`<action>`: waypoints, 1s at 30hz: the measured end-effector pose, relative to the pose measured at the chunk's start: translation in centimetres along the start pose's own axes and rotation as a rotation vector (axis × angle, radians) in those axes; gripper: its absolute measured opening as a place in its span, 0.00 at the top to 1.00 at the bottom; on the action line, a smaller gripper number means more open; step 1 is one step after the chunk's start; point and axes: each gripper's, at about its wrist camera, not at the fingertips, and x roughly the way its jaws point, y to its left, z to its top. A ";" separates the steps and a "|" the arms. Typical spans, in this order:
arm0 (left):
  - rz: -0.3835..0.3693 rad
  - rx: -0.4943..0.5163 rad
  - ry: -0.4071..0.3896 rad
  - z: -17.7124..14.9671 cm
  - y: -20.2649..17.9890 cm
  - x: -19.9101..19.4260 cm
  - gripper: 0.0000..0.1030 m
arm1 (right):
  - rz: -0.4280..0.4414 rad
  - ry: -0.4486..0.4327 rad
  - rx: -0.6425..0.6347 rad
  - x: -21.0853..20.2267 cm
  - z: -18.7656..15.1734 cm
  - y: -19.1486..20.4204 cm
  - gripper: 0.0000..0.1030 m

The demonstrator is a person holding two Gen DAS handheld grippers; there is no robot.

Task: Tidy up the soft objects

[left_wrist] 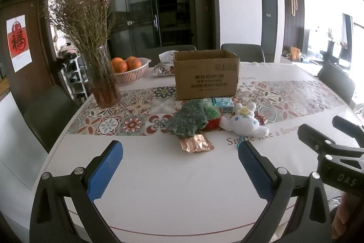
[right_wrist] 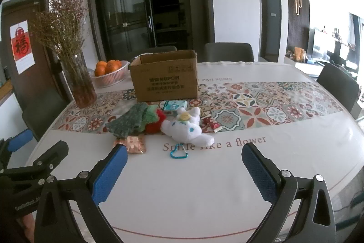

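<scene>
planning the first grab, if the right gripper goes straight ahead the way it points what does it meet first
Probably the white plush toy: the open right gripper points at it, with its blue carabiner clip lying on the table just before it. Depth is hard to judge.

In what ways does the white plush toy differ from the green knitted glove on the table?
The white plush toy is puffy and rounded; the green knitted glove lies flat. The plush toy is white with a yellow patch on its head; the glove is mottled dark green. The toy has a blue clip on a cord; no attachment shows on the glove. Both look soft and lie in front of the cardboard box, outside it.
</scene>
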 end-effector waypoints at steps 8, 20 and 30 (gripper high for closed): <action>-0.006 -0.001 -0.003 0.1 0.1 0.0 0.00 | 0.000 0.002 0.001 0.2 0.2 0.3 0.01; -0.005 -0.003 -0.002 0.1 0.3 0.1 0.00 | 0.005 0.008 -0.004 0.3 0.2 0.5 0.01; -0.005 -0.003 0.000 0.0 0.3 0.1 0.00 | 0.006 0.008 -0.003 0.4 0.2 0.4 0.01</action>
